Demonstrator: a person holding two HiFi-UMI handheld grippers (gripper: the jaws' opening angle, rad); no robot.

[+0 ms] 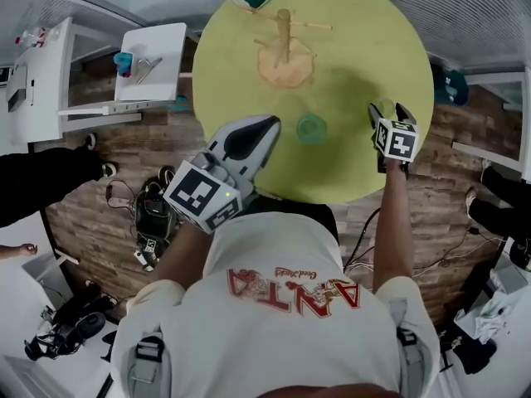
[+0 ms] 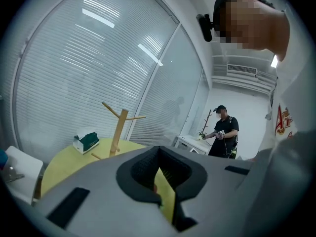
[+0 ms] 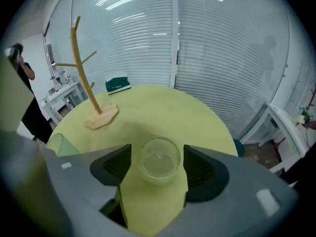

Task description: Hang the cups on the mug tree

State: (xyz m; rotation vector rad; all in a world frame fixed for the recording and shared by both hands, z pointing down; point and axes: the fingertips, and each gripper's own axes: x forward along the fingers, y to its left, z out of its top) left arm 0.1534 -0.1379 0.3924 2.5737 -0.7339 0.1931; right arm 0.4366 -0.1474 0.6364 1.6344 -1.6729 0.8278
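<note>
Right gripper (image 3: 157, 151) gapes around the clear cup (image 3: 159, 159) without touching; left gripper (image 2: 158, 152) closed, empty.

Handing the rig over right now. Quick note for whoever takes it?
Left tongs: shut, empty, by the near edge of the round yellow-green table.
Right tongs: open around the clear glass cup, which stands on the table; pads not touching it.
Translucent green cup: upright, mid-table.
Wooden mug tree: far side, pegs bare.
Done: nothing hung.
Left: grip the clear cup, hang it, then the green one.
</note>
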